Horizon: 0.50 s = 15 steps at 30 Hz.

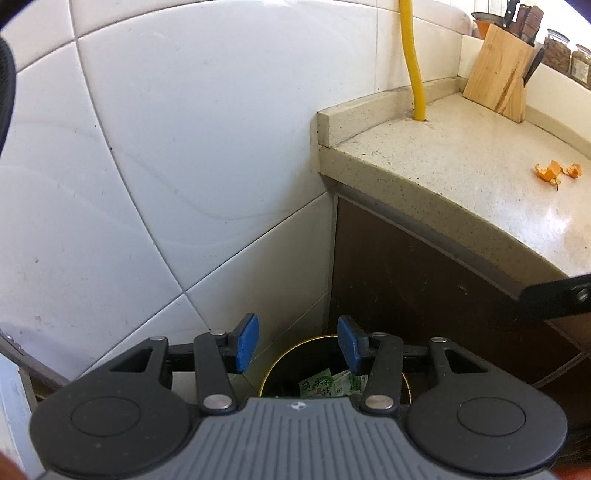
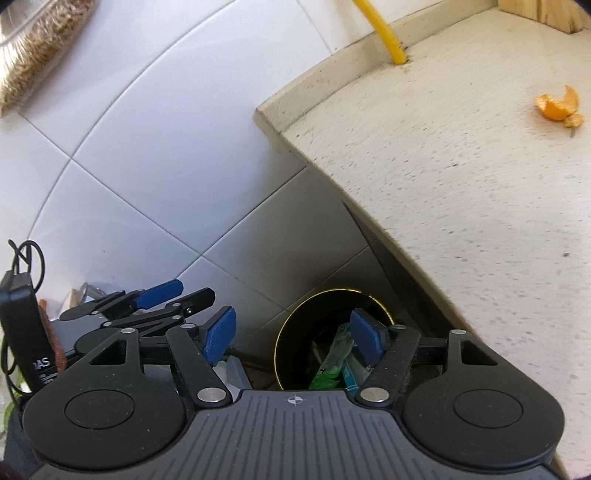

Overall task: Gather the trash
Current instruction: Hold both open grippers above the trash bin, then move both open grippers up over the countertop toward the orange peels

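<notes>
A round black bin with a gold rim (image 1: 279, 356) (image 2: 286, 325) stands on the floor in the corner beside the cabinet. Green wrappers (image 1: 320, 386) (image 2: 331, 356) lie inside it. My left gripper (image 1: 297, 345) hovers above the bin, open, with nothing between its blue pads. My right gripper (image 2: 294, 338) hangs open and empty over the same bin. Pieces of orange peel (image 1: 557, 171) (image 2: 558, 108) lie on the speckled countertop (image 1: 461, 166) (image 2: 461, 184), far from both grippers. In the right wrist view the left gripper (image 2: 183, 294) shows at the left.
A wooden knife block (image 1: 496, 72) stands at the back of the counter, with jars (image 1: 557, 51) behind it. A yellow hose (image 1: 413, 59) (image 2: 384, 31) enters the counter by the tiled wall. A black device with a cable (image 2: 22, 332) sits at the left.
</notes>
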Each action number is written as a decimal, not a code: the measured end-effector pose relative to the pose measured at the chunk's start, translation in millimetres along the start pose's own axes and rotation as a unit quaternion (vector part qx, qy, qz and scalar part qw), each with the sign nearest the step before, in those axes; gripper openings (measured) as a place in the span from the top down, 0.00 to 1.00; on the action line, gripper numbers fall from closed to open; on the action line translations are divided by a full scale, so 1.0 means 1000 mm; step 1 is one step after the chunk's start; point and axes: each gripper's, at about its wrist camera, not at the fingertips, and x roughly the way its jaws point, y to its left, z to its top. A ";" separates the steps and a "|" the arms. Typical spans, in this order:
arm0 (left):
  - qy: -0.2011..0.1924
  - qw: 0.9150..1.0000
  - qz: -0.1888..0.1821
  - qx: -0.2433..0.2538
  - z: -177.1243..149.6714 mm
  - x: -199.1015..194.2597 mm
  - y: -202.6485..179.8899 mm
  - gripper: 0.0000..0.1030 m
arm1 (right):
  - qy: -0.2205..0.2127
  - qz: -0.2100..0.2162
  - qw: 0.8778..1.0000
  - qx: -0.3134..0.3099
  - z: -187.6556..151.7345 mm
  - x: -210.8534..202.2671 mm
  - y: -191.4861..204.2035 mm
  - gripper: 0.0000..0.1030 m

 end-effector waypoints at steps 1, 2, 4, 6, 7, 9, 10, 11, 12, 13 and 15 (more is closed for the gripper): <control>-0.001 1.000 0.001 0.002 0.000 0.000 -0.001 0.57 | -0.003 -0.001 1.000 0.001 0.000 -0.003 -0.001 0.25; -0.001 1.000 0.003 0.004 0.000 0.000 -0.001 0.57 | -0.006 0.000 1.000 0.001 0.001 -0.006 -0.003 0.25; -0.004 1.000 0.004 0.009 -0.001 -0.001 -0.003 0.57 | -0.011 0.001 1.000 0.001 0.003 -0.011 -0.006 0.25; -0.006 1.000 0.005 0.014 -0.001 -0.002 -0.005 0.56 | -0.015 0.002 1.000 0.000 0.006 -0.015 -0.011 0.24; -0.006 1.000 0.006 0.018 -0.001 -0.002 -0.006 0.56 | -0.016 0.003 1.000 0.000 0.008 -0.016 -0.013 0.23; -0.008 1.000 0.009 0.022 -0.001 -0.004 -0.009 0.56 | -0.017 0.004 1.000 0.000 0.011 -0.021 -0.014 0.23; -0.007 1.000 0.009 0.023 -0.001 -0.004 -0.010 0.56 | -0.020 0.005 1.000 0.000 0.012 -0.023 -0.016 0.23; -0.006 1.000 0.009 0.024 0.000 -0.005 -0.011 0.56 | -0.023 0.007 1.000 0.000 0.014 -0.027 -0.017 0.22; -0.005 1.000 0.010 0.023 0.000 -0.005 -0.012 0.56 | -0.025 0.009 1.000 -0.001 0.015 -0.030 -0.019 0.20; -0.003 1.000 0.011 0.023 0.001 -0.005 -0.013 0.56 | -0.028 0.009 1.000 -0.002 0.017 -0.033 -0.020 0.20; -0.003 1.000 0.013 0.025 0.005 -0.006 -0.017 0.56 | -0.036 0.009 0.999 -0.006 0.021 -0.040 -0.023 0.20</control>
